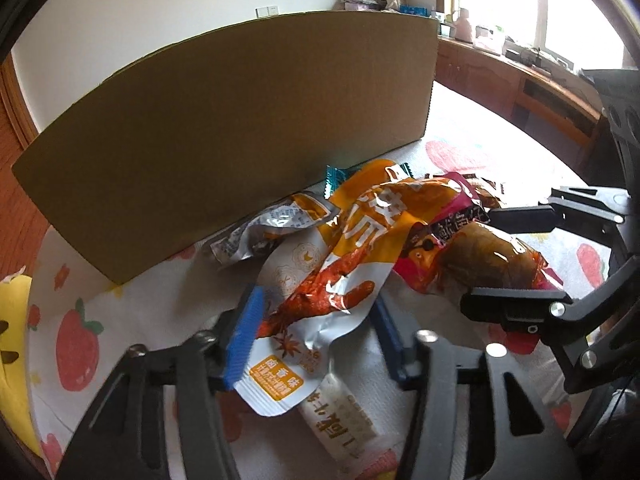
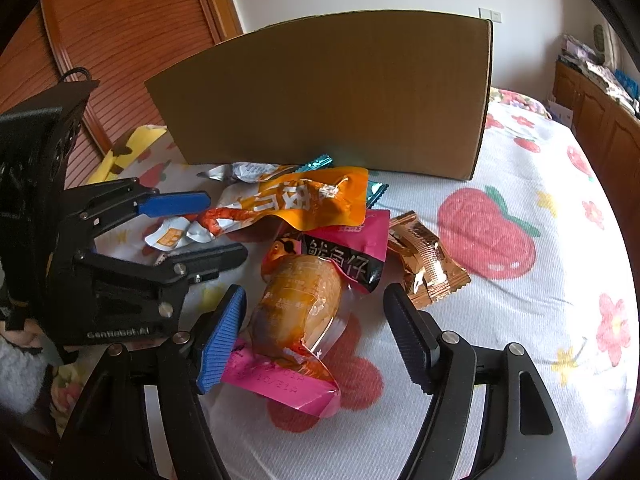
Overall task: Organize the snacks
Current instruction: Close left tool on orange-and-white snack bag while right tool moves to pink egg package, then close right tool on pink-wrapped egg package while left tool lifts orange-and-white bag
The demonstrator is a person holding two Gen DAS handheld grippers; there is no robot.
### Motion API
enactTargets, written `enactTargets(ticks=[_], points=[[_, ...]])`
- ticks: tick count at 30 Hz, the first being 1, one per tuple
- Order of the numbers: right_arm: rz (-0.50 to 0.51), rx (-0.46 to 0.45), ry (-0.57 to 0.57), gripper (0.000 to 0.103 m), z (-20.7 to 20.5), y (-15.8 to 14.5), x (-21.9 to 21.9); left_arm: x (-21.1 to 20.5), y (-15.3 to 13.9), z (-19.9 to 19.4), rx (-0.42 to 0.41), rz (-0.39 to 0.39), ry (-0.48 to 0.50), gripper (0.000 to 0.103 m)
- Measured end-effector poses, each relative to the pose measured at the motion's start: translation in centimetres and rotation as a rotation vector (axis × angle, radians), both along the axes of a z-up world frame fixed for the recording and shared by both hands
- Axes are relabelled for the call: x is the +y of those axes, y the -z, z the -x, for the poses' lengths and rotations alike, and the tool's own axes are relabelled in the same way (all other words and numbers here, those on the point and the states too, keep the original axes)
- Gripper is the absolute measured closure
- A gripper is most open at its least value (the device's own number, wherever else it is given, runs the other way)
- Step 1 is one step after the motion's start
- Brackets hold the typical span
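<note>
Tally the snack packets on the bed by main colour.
Orange packet: 1
Pink packet: 1
Silver packet: 1
White packet: 1
Gold packet: 1
Teal packet: 1
Total: at least 6; the teal ends may be two packets.

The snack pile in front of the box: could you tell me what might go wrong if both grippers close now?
The orange packet overlaps the pink packet, so lifting either may drag the other along. The left gripper and right gripper, both open, are close together and could collide. The gold packet by the right finger might get knocked aside.
</note>
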State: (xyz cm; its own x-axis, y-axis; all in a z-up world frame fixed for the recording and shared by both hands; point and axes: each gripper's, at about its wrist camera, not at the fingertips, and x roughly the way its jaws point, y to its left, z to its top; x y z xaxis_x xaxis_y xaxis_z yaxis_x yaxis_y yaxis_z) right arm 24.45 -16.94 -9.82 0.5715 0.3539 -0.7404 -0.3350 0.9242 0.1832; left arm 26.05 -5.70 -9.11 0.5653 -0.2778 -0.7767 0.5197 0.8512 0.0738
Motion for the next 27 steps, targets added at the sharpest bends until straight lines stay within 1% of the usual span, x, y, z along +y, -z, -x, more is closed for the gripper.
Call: enactTargets(ticks=[1,3,4,6,10,13,15,17,20,24,27], points=[[0.002,0.000,0.000,0.029,0.0,0.0,0.1,0.1,0.0,0.1,-0.005,-0.006,-0.002,0.057],[0.000,0.001,-0.001,0.029,-0.1,0.1,0.2,0.0,-0.1,0.5,-0.024,-0.023,-0.003,0.065],[0.000,0.001,-0.002,0.029,-0.1,0.1,0.2,-0.2,-0.2,0.8,-0.048,-0.042,-0.002,0.066],[0.003,0.001,-0.002,0.029,-0.1,0.1,0.2,-0.3,-0.2,1.2,-0.055,-0.052,-0.009,0.068],[0.002,0.001,-0.003,0.029,-0.1,0.2,0.2,0.1,-0.9,1.9,-0.080,-0.031,-0.033,0.074],[0.004,0.001,-0.002,0.029,-0.2,0.2,0.2,0.4,-1.9,2.3,-0.093,0.002,-0.057,0.081],[0.004,0.001,-0.002,0.029,-0.2,0.2,0.1,0.5,-2.1,2.6,-0.109,0.007,-0.065,0.086],[0.004,0.001,-0.002,0.029,-0.2,0.2,0.2,0.6,-2.4,3.0,-0.134,0.004,-0.074,0.088],[0.004,0.001,-0.002,0.029,-0.1,0.3,0.2,0.7,-2.6,2.9,-0.136,0.006,-0.073,0.089],[0.006,0.000,-0.002,0.029,-0.1,0.3,0.2,0.7,-3.1,3.1,-0.154,0.011,-0.071,0.098],[0.008,-0.001,-0.002,0.029,-0.1,0.4,0.2,0.8,-3.5,3.5,-0.165,0.017,-0.069,0.100]])
